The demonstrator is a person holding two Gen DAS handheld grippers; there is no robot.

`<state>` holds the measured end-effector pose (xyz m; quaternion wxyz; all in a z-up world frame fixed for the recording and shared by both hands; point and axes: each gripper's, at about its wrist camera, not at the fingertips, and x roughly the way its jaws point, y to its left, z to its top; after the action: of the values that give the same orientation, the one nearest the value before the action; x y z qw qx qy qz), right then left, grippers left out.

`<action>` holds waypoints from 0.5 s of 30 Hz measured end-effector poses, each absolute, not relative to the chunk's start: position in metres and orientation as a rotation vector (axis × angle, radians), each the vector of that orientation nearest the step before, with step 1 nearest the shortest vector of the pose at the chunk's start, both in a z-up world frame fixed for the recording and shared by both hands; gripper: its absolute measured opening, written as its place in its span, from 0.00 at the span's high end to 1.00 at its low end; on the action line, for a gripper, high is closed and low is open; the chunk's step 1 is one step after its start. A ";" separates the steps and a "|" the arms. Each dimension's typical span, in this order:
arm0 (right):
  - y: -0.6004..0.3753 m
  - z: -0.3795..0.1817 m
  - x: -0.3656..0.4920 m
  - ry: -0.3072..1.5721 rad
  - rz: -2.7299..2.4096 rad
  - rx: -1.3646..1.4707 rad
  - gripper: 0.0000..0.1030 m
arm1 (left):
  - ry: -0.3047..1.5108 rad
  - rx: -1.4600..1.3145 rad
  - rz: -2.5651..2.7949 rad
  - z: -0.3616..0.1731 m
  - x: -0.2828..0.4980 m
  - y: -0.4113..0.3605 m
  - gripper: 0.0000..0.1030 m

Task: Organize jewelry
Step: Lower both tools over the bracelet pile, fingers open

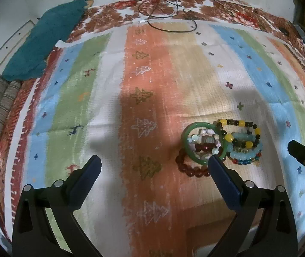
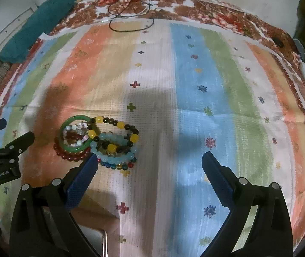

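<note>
Inside green bangle point(image 2: 73, 148) — small beads point(image 2: 75, 133).

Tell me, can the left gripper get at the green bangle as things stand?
Probably yes. The left gripper has its jaws wide open, and the green bangle sits on top of the bracelet pile just ahead of its right-hand jaw. Nothing covers it, though beaded bracelets crowd its side and could get caught.

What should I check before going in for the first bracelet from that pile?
1. Left claw open, nothing held: ok.
2. Right claw open, nothing held: ok.
3. Green bangle free on top: not ok, beaded bracelets sit inside it and a dark red bead bracelet lies under it.
4. Yellow and dark bead bracelet separate: not ok, it overlaps the light blue bead bracelets.
5. Destination box or tray: cannot tell.
</note>
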<state>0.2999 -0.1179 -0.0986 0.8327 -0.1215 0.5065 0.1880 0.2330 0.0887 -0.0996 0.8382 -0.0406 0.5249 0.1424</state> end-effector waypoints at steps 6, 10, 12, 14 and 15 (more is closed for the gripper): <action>-0.108 -0.112 0.312 1.101 0.413 -0.263 0.04 | 1.146 -0.081 0.282 -0.114 0.249 0.093 0.10; -0.099 -0.119 0.320 1.117 0.414 -0.277 0.13 | 1.159 -0.083 0.271 -0.123 0.258 0.095 0.12; -0.094 -0.124 0.324 1.137 0.419 -0.280 0.20 | 1.160 -0.084 0.264 -0.126 0.262 0.096 0.13; -0.092 -0.127 0.328 1.138 0.417 -0.283 0.20 | 1.164 -0.088 0.256 -0.129 0.267 0.097 0.17; -0.090 -0.129 0.329 1.135 0.415 -0.287 0.20 | 1.166 -0.091 0.253 -0.131 0.269 0.097 0.18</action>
<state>0.3293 -0.0904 -0.1288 0.8131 -0.1345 0.5319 0.1946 0.2691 0.0972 -0.1307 0.8264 -0.0430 0.5487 0.1189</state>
